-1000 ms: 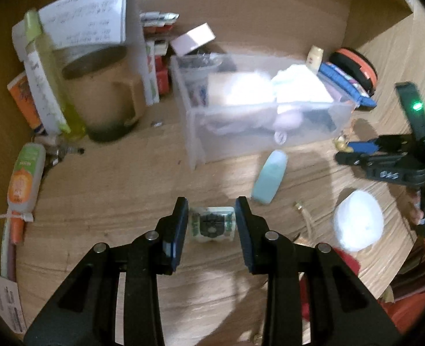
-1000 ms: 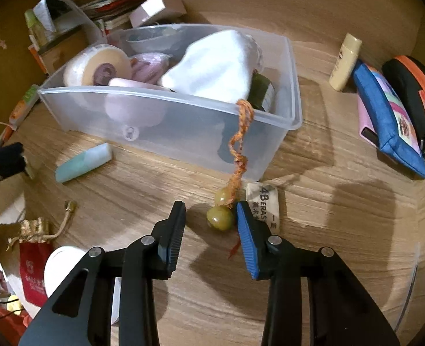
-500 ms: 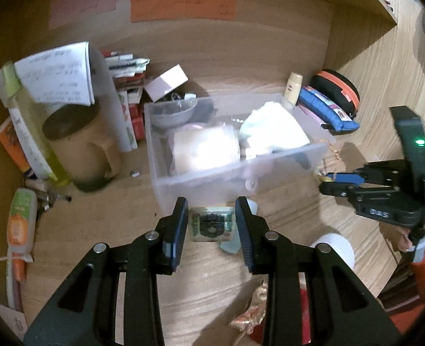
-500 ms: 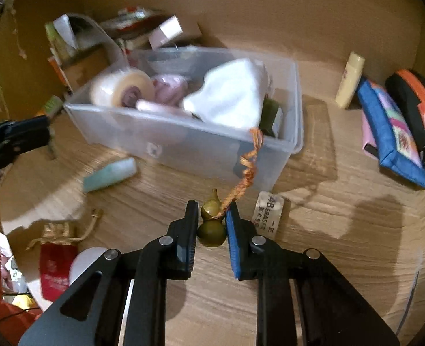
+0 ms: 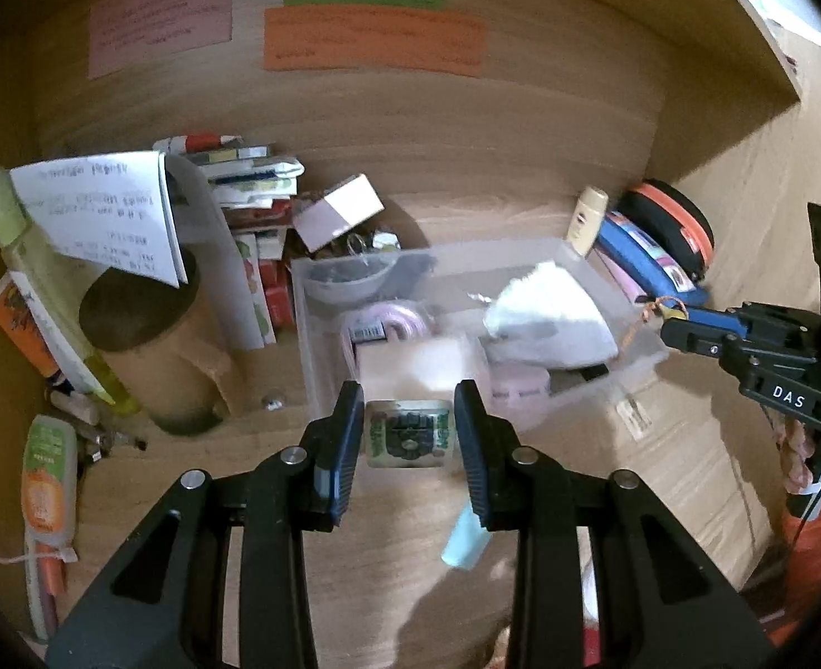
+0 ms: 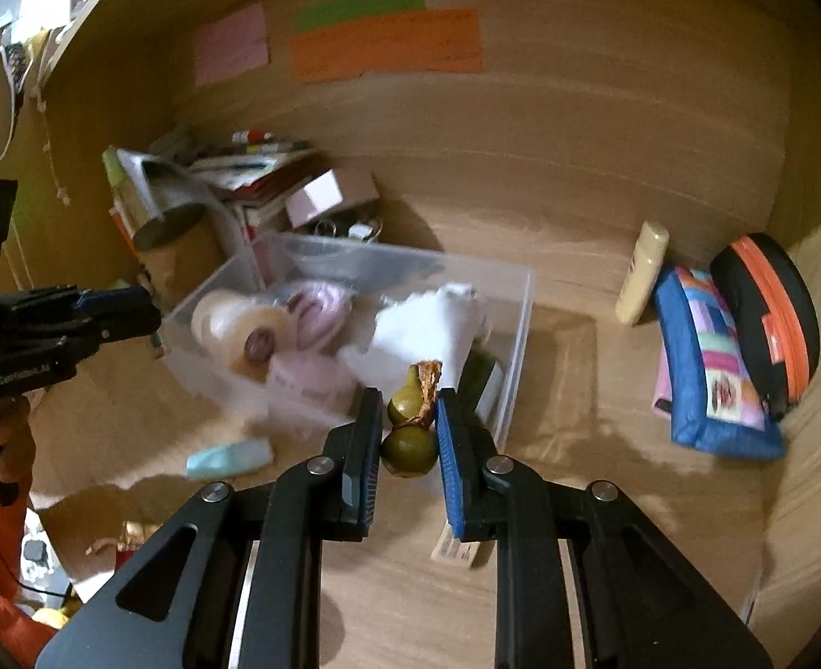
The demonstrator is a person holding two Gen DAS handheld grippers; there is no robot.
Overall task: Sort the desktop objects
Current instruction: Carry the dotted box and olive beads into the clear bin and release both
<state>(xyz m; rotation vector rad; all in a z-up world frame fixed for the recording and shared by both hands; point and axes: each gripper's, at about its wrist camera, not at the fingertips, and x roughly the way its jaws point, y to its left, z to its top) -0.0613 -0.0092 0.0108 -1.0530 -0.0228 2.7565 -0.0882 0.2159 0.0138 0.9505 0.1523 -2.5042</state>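
My left gripper (image 5: 409, 437) is shut on a small clear case with a green and black print (image 5: 409, 434), held above the desk at the near wall of the clear plastic bin (image 5: 521, 248). Inside the bin (image 6: 516, 301) lie a tape roll (image 6: 237, 323), a pink item (image 6: 321, 306) and a white cloth (image 6: 432, 329). An olive gourd charm (image 6: 409, 443) with an orange braided cord sits between the pads of my right gripper (image 6: 409, 446), which is shut on it, lifted off the desk in front of the bin. In the left wrist view the right gripper (image 5: 672, 329) shows at the bin's right end.
A pale teal tube (image 6: 229, 457) and a small eraser label (image 6: 457, 549) lie on the wooden desk. A brown mug (image 5: 148, 345), papers and boxes crowd the back left. A cream bottle (image 6: 641, 273), blue pouch (image 6: 711, 357) and black-orange case (image 6: 772, 312) sit at the right. A person's hand (image 6: 14, 435) holds the left gripper.
My right gripper closed on the gourd charm and lifted it off the desk. My left gripper rose with the small case and moved toward the bin. Both views tilted up toward the back wall.
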